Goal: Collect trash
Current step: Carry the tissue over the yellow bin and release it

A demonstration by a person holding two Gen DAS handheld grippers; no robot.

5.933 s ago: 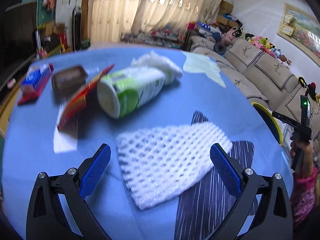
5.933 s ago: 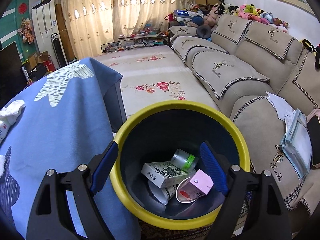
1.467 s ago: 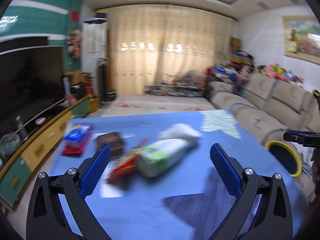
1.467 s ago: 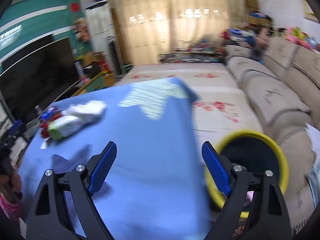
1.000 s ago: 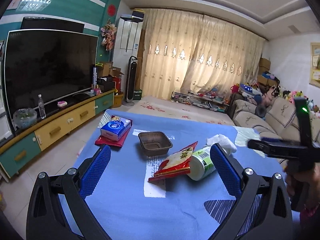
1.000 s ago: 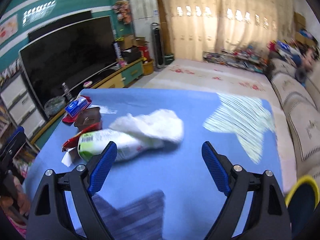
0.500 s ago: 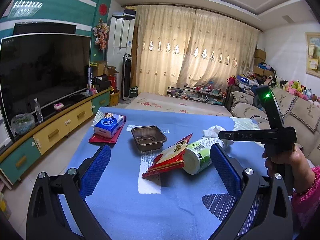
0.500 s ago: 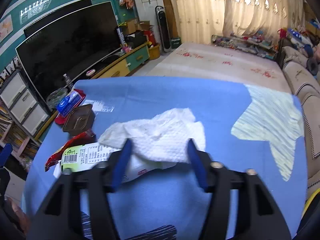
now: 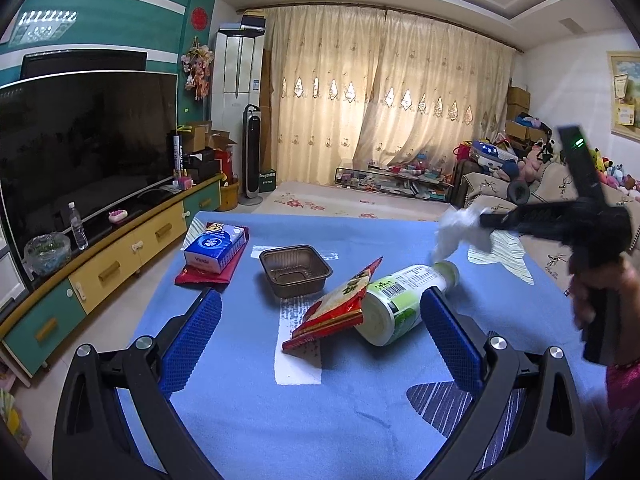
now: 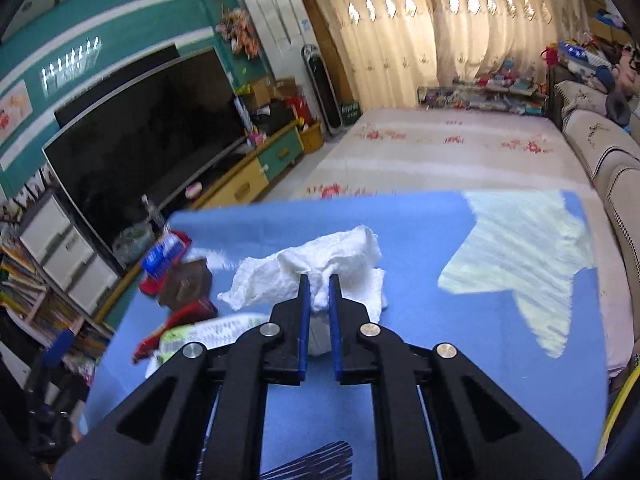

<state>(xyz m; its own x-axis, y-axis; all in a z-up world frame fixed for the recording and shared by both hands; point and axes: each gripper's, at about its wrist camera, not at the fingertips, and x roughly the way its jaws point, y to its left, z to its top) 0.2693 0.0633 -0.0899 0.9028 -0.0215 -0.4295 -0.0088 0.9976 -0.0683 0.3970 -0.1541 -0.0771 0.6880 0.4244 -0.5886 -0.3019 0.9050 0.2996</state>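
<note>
My right gripper (image 10: 318,282) is shut on a crumpled white paper towel (image 10: 320,266) and holds it above the blue tablecloth (image 10: 460,300); the left wrist view shows the towel (image 9: 460,230) hanging from that gripper. My left gripper (image 9: 320,334) is open and empty, low over the near side of the table. Ahead of it lie a red snack wrapper (image 9: 334,308), a white and green bottle (image 9: 400,300) on its side, and a brown plastic tray (image 9: 295,269).
A blue tissue pack (image 9: 214,245) on a red packet sits at the table's far left. A TV cabinet (image 9: 100,256) runs along the left. A sofa (image 10: 612,160) stands on the right. The yellow bin rim (image 10: 624,400) shows at the right wrist view's edge.
My right gripper closed on the paper towel and lifted it off the bottle. My left gripper stayed open and shifted only slightly.
</note>
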